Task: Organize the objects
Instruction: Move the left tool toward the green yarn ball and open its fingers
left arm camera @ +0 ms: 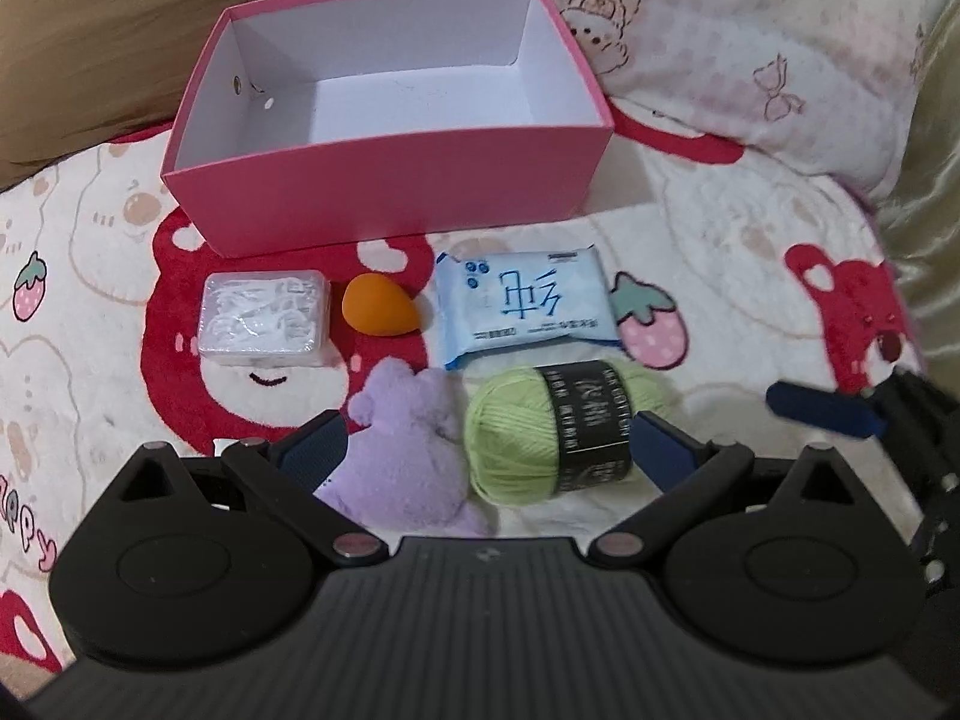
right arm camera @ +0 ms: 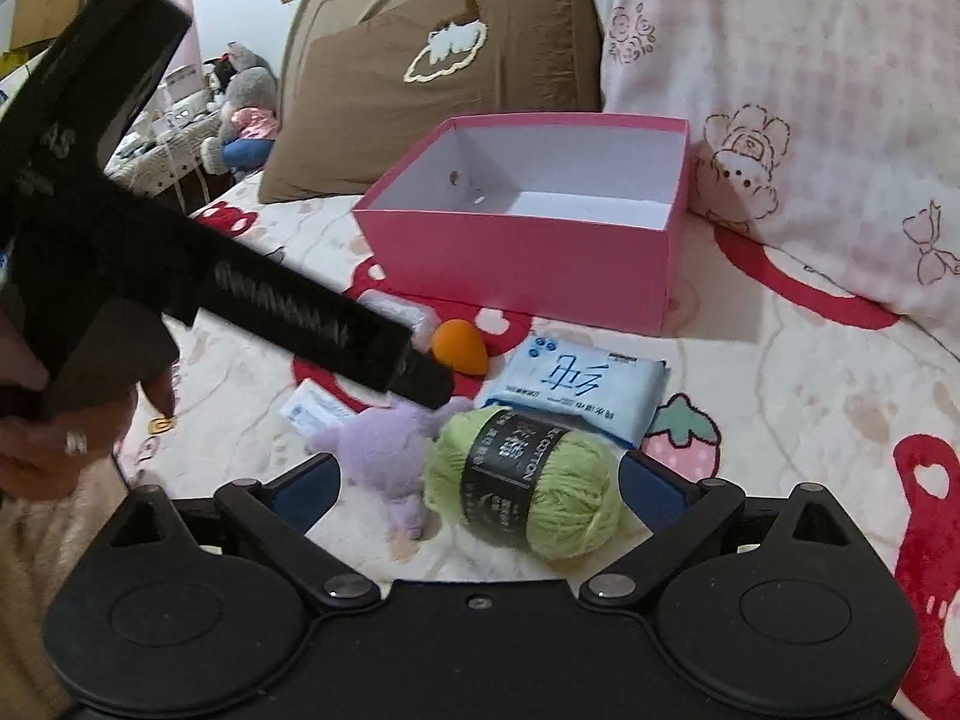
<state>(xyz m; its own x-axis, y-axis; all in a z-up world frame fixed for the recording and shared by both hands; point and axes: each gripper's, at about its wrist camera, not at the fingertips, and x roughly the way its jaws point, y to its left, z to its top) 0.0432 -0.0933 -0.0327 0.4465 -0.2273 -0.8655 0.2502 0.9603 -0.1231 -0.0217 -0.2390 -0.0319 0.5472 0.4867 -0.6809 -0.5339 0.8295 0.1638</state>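
The yarn (right arm camera: 528,483), a soft green ball with a dark paper band, lies on the bed (right arm camera: 780,372) nearest the right hand-held gripper (right arm camera: 474,489), whose jaws stand wide, the yarn between them but not yet gripped. It looks like the first thing to go into the empty box (right arm camera: 528,252), which sits just beyond the row of items. A good grip would close across the banded middle, where the ball is firmest, and keep clear of the plush (right arm camera: 384,450) touching its left side. The left hand-held gripper (left arm camera: 486,450) is also wide and empty, over the plush and yarn; in the right view its body crosses above the sponge (right arm camera: 461,348), so the lift should avoid it. The tissues (right arm camera: 576,390) lie just behind.
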